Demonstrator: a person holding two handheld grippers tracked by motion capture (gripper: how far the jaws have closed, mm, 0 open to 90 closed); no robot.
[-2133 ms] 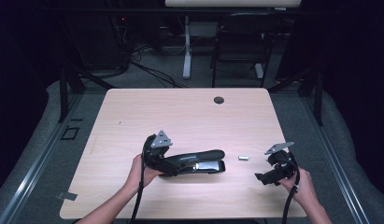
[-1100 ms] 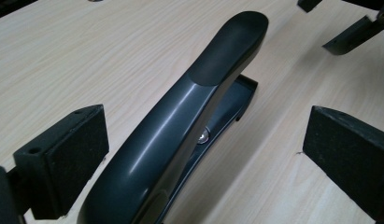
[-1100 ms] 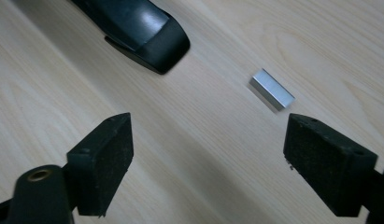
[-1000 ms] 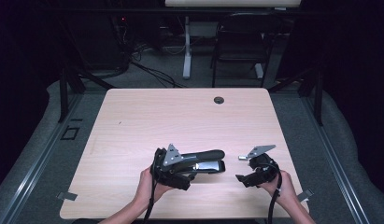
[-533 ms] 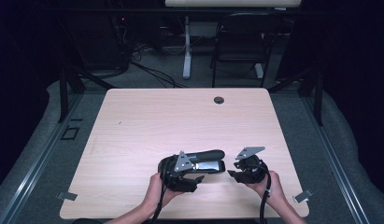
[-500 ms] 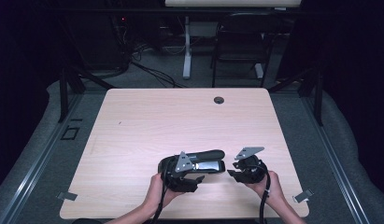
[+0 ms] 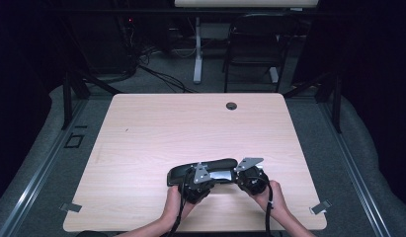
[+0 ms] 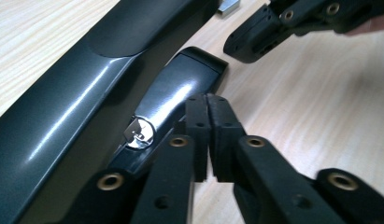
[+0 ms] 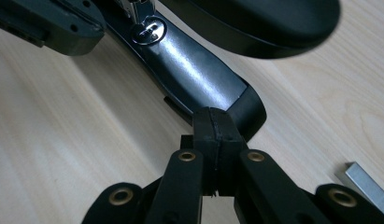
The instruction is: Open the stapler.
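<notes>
The stapler [image 7: 203, 170] lies on the table [image 7: 156, 128] at about 6 o'clock, near the front edge, with its top arm swung up off the glossy base [image 8: 180, 88] and the metal magazine exposed. A strip of staples [image 9: 367, 186] lies on the wood just past the base's far end, apart from it and not loaded. The left gripper [image 8: 208, 105] sits at the stapler's 7 o'clock, its tongs pinched together with nothing between them, the tips resting against the base beside a shiny rivet [image 8: 142, 133]. The right gripper [image 9: 215, 123] sits at the stapler's 3 o'clock, tongs likewise pinched empty, tips just at the rounded end of the base. Judged progress: the stapler is opened and braced from both ends; picking up the strip and seating it remains. Against the frames from two seconds and one second back, both hands have drawn inward onto the stapler, and both sets of jaws have just been closing, with nothing caught between them.
</notes>
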